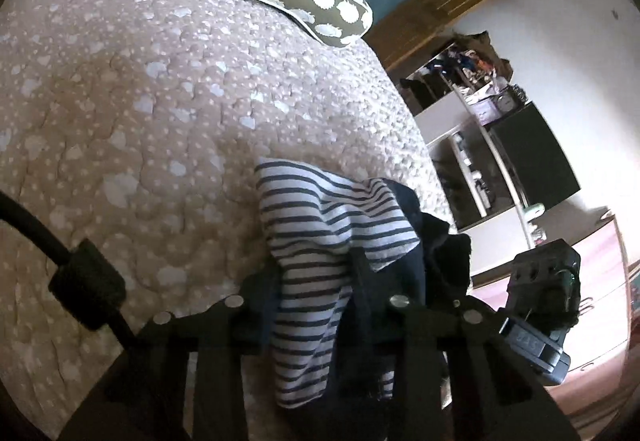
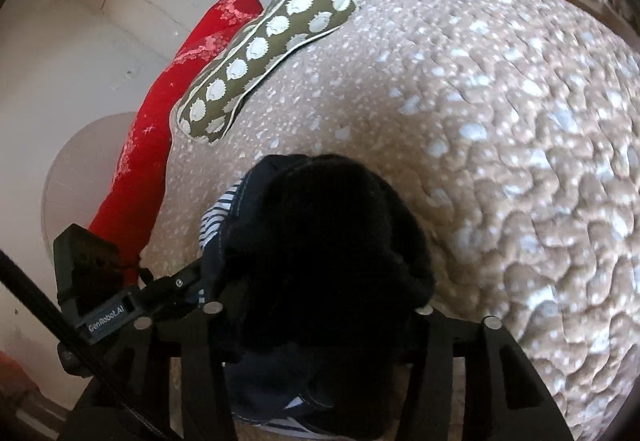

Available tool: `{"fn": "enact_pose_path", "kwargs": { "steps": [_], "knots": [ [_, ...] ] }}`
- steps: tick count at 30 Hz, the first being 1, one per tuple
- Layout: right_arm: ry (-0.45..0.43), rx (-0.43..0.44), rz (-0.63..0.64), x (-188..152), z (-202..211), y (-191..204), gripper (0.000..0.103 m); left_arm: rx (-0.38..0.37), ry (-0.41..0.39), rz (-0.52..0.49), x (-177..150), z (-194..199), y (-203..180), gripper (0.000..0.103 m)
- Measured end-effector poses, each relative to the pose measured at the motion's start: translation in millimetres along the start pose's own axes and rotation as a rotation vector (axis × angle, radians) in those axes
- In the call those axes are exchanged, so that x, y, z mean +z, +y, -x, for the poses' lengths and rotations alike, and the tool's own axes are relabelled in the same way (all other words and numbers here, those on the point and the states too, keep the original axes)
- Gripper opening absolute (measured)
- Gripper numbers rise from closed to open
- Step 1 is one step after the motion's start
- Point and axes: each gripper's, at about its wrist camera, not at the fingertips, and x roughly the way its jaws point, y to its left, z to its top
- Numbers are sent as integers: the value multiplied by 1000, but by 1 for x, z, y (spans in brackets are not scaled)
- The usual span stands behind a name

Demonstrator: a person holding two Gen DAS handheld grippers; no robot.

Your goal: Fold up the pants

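My left gripper (image 1: 320,281) pinches the pants (image 1: 320,225), striped lining out, and my right gripper (image 2: 320,273) is clamped on their dark bunched cloth. One pair, hanging off my fingers over the bedspread (image 1: 140,101) near its edge; bunched, so I can't tell its long axis. One hedgehog-print pillow (image 2: 264,53) at the far edge; only the right view shows the red cushion (image 2: 160,113), only the left the shelves (image 1: 480,145)

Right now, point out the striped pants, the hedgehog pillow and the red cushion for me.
striped pants (image 1: 320,209), left wrist view, on the striped fabric above the clamp.
hedgehog pillow (image 2: 264,57), right wrist view, on the middle of its olive cover.
red cushion (image 2: 160,113), right wrist view, on its red middle stretch.
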Motion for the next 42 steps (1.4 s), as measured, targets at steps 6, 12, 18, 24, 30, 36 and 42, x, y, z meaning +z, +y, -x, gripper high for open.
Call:
{"fn": "enact_pose_path", "kwargs": {
  "steps": [6, 12, 18, 24, 30, 36, 42],
  "knots": [
    [-10, 36, 44, 24, -4, 29, 36, -13, -75, 22, 24, 16, 0, 29],
    [-11, 29, 149, 49, -37, 73, 36, 64, -185, 21, 49, 33, 7, 30],
    [17, -77, 158, 56, -76, 70, 44, 135, -193, 119, 59, 33, 43, 30],
    [-18, -79, 20, 51, -51, 40, 70, 219, -228, 123, 59, 42, 43, 30],
    [-134, -119, 185, 56, -11, 72, 54, 294, -344, 154, 51, 80, 38, 30],
    [-11, 38, 210, 56, -47, 106, 44, 157, -293, 107, 44, 73, 20, 30],
    [57, -160, 168, 48, -72, 72, 37, 217, -169, 133, 37, 40, 35, 30]
  ]
}}
